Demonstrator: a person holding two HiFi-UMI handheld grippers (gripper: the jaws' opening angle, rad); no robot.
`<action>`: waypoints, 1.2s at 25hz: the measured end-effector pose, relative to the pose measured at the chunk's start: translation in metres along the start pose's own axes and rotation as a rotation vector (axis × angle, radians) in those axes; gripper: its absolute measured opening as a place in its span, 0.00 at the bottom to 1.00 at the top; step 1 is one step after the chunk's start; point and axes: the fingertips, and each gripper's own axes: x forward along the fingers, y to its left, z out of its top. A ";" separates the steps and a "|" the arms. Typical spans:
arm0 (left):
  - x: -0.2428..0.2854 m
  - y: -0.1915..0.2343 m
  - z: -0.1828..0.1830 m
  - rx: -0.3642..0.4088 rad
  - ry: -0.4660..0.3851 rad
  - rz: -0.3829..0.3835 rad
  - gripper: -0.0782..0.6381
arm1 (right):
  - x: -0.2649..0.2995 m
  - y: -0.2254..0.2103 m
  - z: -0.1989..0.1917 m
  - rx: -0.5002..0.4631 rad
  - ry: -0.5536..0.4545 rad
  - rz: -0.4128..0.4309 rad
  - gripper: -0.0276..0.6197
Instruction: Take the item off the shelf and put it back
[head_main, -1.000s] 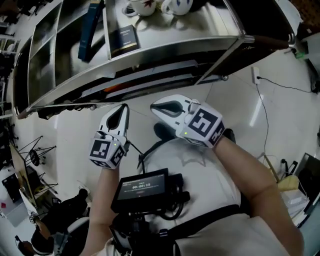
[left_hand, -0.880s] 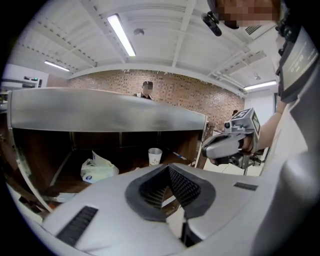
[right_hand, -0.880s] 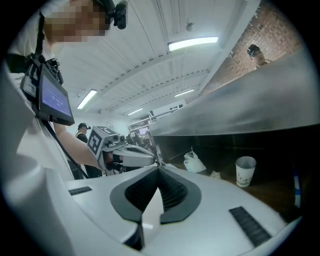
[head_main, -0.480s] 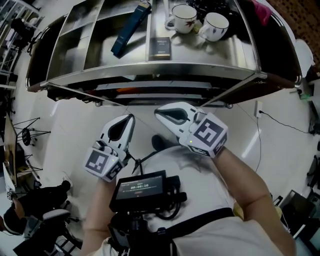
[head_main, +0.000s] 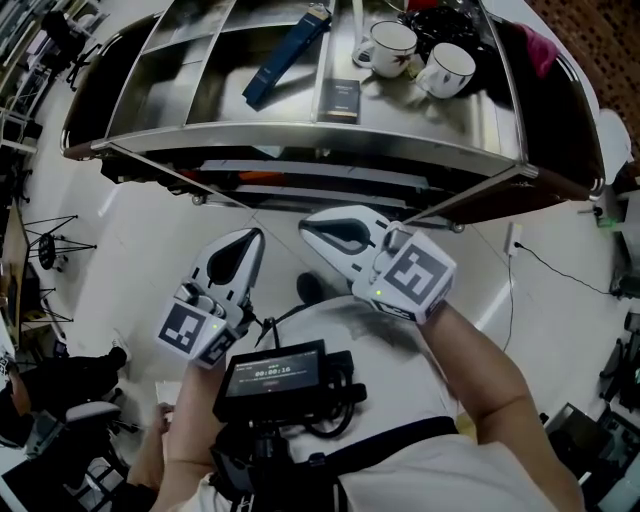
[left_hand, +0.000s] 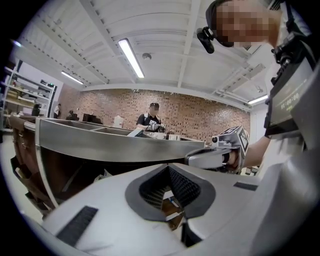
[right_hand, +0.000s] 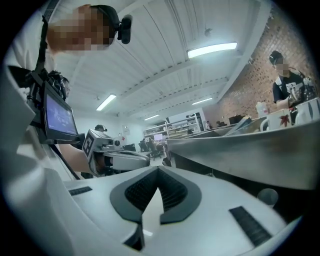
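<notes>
A steel shelf (head_main: 300, 140) fills the top of the head view. On it lie a long blue box (head_main: 288, 57) set at a slant, a small dark box (head_main: 341, 100), and two white cups (head_main: 392, 48) (head_main: 449, 68). My left gripper (head_main: 247, 243) is held below the shelf's front edge, shut and empty. My right gripper (head_main: 312, 221) is beside it, also under the front edge, with its jaws closed and nothing between them. In the left gripper view my left gripper (left_hand: 169, 168) points at the shelf rim (left_hand: 115, 145). In the right gripper view my right gripper (right_hand: 159, 171) points toward the left one.
A small screen unit (head_main: 272, 375) is strapped to the person's chest below the grippers. The floor is pale tile, with a cable and wall socket (head_main: 515, 240) at right and stands and chairs (head_main: 45, 250) at left. Another person (left_hand: 150, 117) stands behind the shelf.
The head view has swung so the shelf top shows more squarely. Both grippers stay shut below the shelf's front edge; the left one has sunk slightly down and left.
</notes>
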 end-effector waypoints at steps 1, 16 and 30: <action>-0.001 0.001 0.000 0.002 -0.005 0.004 0.12 | 0.000 -0.001 0.000 -0.002 -0.005 0.001 0.05; 0.003 -0.004 -0.019 -0.025 -0.007 -0.005 0.12 | -0.006 -0.008 -0.021 0.034 0.015 -0.030 0.05; 0.014 -0.006 -0.019 -0.022 0.020 -0.027 0.12 | -0.007 -0.013 -0.024 0.022 0.023 -0.048 0.05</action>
